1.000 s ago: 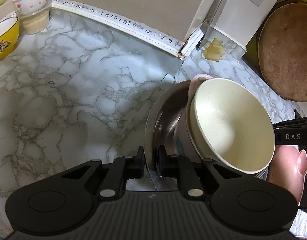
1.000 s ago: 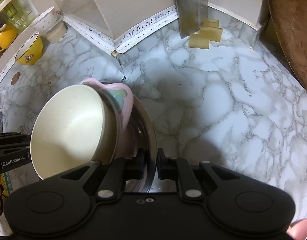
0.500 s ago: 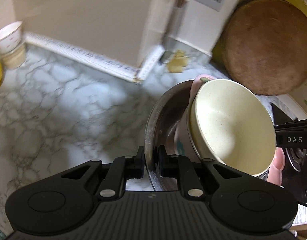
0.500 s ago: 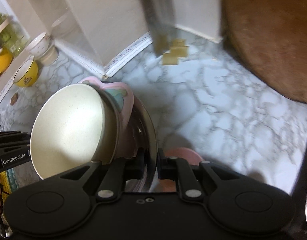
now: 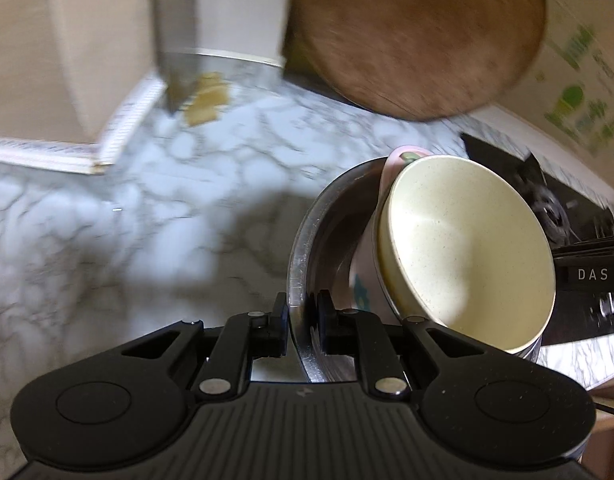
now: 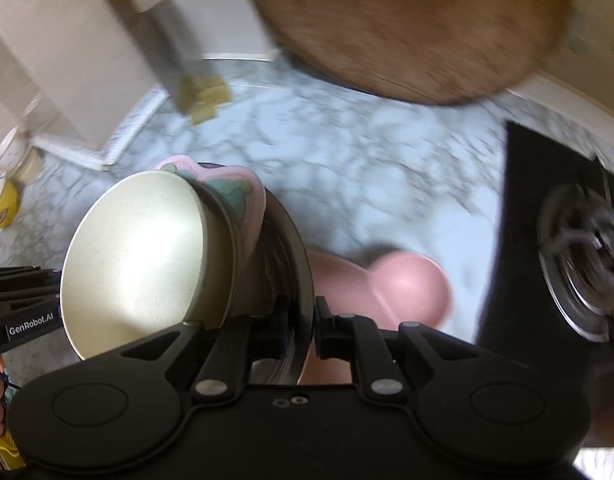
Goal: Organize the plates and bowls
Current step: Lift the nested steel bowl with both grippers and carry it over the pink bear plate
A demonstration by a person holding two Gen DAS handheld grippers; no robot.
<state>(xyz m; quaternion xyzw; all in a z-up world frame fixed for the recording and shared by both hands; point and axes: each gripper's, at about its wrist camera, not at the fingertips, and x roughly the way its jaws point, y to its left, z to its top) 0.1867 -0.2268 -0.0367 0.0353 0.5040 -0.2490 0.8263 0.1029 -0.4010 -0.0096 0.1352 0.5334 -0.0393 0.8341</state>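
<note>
A steel bowl (image 5: 307, 248) holds a nested stack: a pink patterned bowl (image 5: 399, 158) and a cream bowl (image 5: 467, 248) on top. My left gripper (image 5: 303, 320) is shut on the steel bowl's rim on one side. My right gripper (image 6: 301, 326) is shut on the opposite rim (image 6: 297, 248). The stack is held above the marble counter. The cream bowl (image 6: 135, 260) and pink bowl (image 6: 243, 196) also show in the right wrist view. A pink plate (image 6: 403, 284) lies on the counter below my right gripper.
A round wooden board (image 5: 415, 32) leans at the back. A black gas stove (image 6: 575, 248) is at the right. Yellow sponge pieces (image 5: 207, 98) lie by a white box. A yellow bowl (image 6: 3, 208) and white cups (image 6: 11, 152) sit far left.
Both grippers have carried the bowl stack to the right. The wooden board and stove have come into view; the yellow bowl and cups slid off left. The pink plate now shows below.
</note>
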